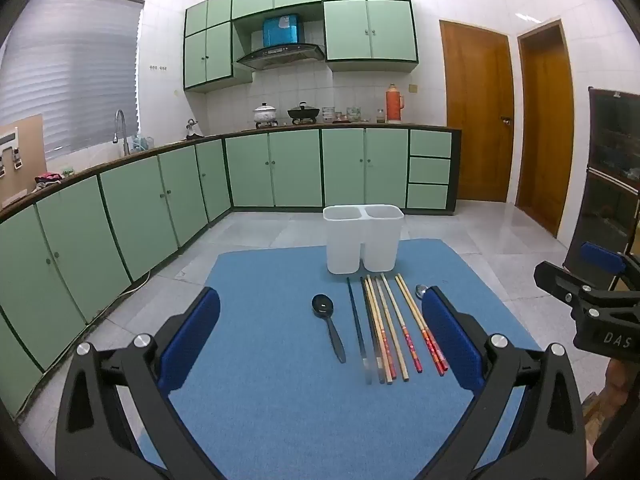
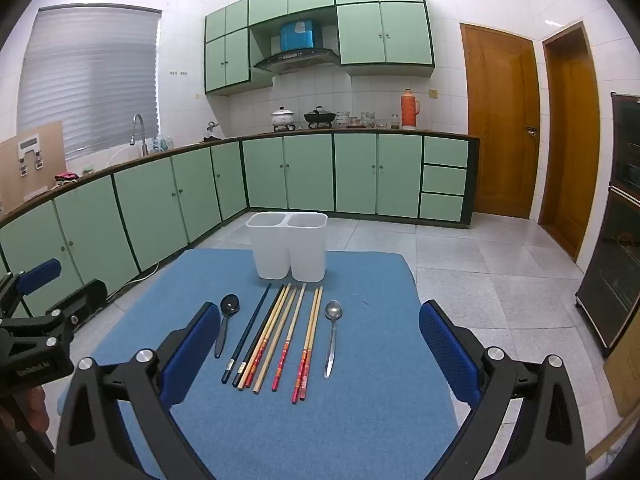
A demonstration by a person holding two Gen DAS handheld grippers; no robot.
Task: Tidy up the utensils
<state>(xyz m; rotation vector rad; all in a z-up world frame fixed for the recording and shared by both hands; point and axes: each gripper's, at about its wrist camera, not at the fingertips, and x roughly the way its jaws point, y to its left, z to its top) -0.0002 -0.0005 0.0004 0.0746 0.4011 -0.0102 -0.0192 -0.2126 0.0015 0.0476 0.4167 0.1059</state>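
Overhead, both wrist cams are looking down on a blue felt-like mat [image 2: 360, 360] covering the worktop, w/ a pale grey tiled floor [image 2: 480, 264] spreading beyond it. Mint-green base cabinets [image 2: 296, 172] are running along the back & left walls under a dark countertop; matching wall cabinets [image 2: 384, 32] are hanging above, w/ a black range hood [image 2: 296, 58] between them. Two brown wooden doors [image 2: 500, 124] are standing at right, a grey window blind [image 2: 88, 76] at left. An orange thermos [image 2: 409, 107] is sitting on the far countertop near the pots.

Counted on the mat: 1 white plastic two-compartment utensil holder [image 2: 288, 248], standing upright at the far edge, both compartments looking vacant. Just in front of it, lying in a row, handles toward the cams: 1 black plastic spoon [image 2: 226, 326] at far left, 1 silver metal spoon [image 2: 332, 336] at far right, and between them approx 8 chopsticks [image 2: 280, 336], some dark, most bamboo-coloured w/ red-patterned ends, some touching each other.

Left gripper [image 1: 320, 336] is hovering above the mat w/ its blue-padded fingers [image 1: 192, 336] spread wide, gripping nothing. Right gripper [image 2: 320, 344] is doing likewise, fingers [image 2: 448, 348] spread wide & gripping nothing, straddling the row from above.
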